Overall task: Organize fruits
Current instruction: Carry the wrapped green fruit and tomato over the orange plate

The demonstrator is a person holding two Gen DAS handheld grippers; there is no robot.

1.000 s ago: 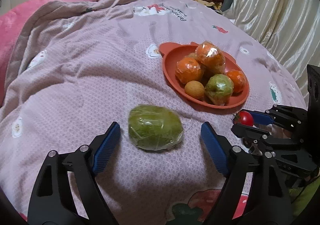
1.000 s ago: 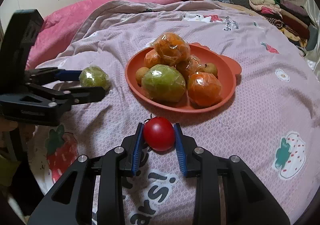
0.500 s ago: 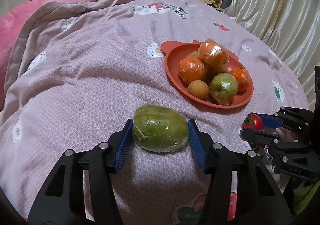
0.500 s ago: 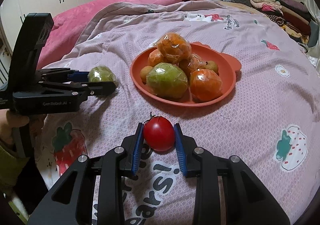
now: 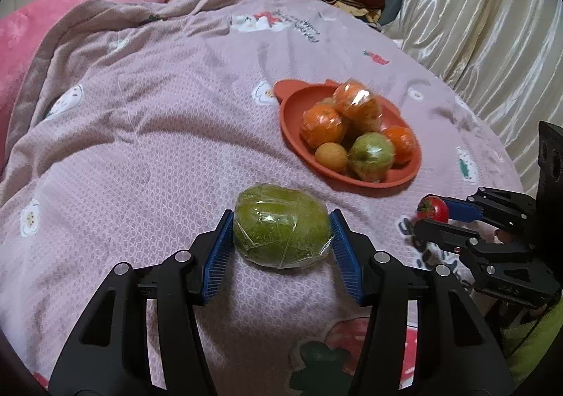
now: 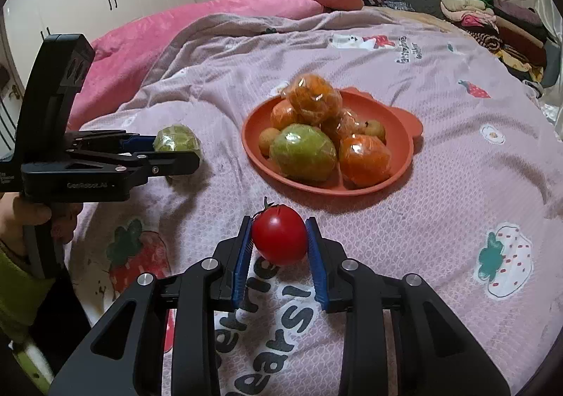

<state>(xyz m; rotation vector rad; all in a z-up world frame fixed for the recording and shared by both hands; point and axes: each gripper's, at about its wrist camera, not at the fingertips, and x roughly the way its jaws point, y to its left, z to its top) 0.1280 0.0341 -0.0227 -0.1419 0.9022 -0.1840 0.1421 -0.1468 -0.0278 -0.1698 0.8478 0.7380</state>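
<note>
— Green under cling film: that wrapped green fruit (image 5: 282,230) sits on the pinkish bedspread (image 5: 158,121), and the left claw (image 5: 281,241) is clamped on it, both blue pads (image 5: 219,251) pressed against its sides.

— And the other hand?

— The right claw (image 6: 279,237) is closed on a red tomato (image 6: 279,234), stem up, held just above the printed lettering on the bedspread.

— Where is the plate?

— The orange plate (image 6: 257,149) lies on the bed beyond both claws, between them. It carries several wrapped oranges (image 6: 364,160) piled up, a wrapped green apple (image 6: 302,153) at the near edge, and a couple of small yellowish fruits (image 6: 264,142).

— Is either fruit touching the plate?

— No. The green fruit is near its left side, the tomato just in front of its near rim, both apart from it.

— Anything of the person?

— A hand (image 6: 24,216) in a green sleeve (image 6: 17,294) grips the left handle.
</note>
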